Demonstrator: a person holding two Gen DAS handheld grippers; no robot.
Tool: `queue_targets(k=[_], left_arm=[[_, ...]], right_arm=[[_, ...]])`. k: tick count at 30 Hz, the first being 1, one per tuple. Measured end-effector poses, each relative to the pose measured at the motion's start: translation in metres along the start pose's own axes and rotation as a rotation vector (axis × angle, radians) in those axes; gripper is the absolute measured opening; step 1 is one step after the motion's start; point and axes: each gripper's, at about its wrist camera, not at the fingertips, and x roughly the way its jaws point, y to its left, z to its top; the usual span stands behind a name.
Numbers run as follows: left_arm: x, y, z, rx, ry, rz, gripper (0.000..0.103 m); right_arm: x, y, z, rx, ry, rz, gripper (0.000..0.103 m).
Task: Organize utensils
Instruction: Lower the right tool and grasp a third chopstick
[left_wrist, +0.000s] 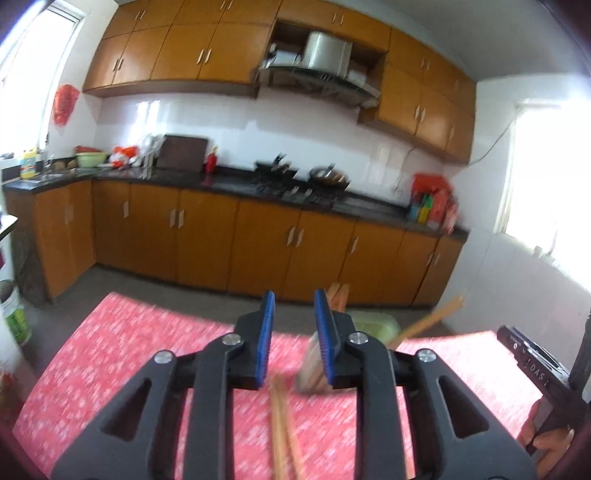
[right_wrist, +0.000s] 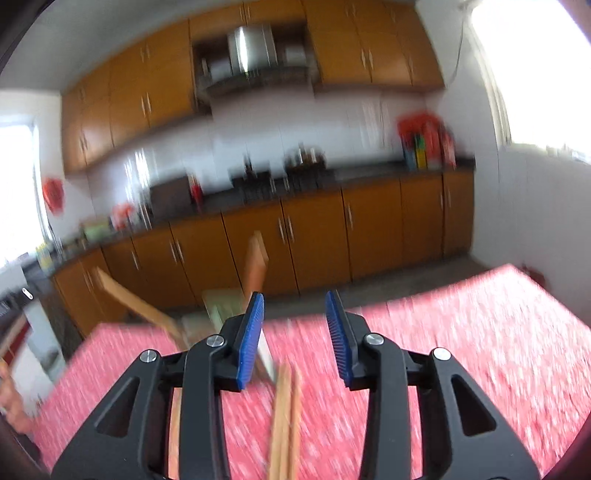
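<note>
While both views are smeared by motion, the left gripper shows its jaws apart with nothing pressed between the blue pads, a pair of chopsticks lying on the red tablecloth just below and between them, and the green holder just beyond its right jaw. The right gripper also stands open over more chopsticks below its gap, so I would line each pair up squarely between the pads before closing, keeping clear of the sticks leaning in the holder
</note>
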Motion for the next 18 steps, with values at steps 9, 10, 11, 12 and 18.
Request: queue_targets(k=[9,10,11,12,18], left_arm=[[0.05,0.041,-0.118,-0.01,0.353,0.035,0.023],[0.051,0.043,-0.127,-0.017,0.37,0.028,0.023],[0.054,0.044,-0.135,-0.026,0.395,0.014,0.023],[0.055,0.045,-0.139,-0.027,0.404,0.01,0.023],[0.066,0.032,-0.158,-0.006,0.466,-0.032,0.02]], right_arm=[[0.074,-0.004,-0.123,0.012,0.477,0.076,0.02],[0.077,-0.001,-0.126,0.01,0.492,0.08,0.02],[0.081,0.001,-0.129,0.004,0.503,0.077,0.02],[0.084,0.004,-0.133,-0.009,0.513,0.069,0.02],[0.094,-0.007,-0.138,-0.031,0.516,-0.006,0.008]])
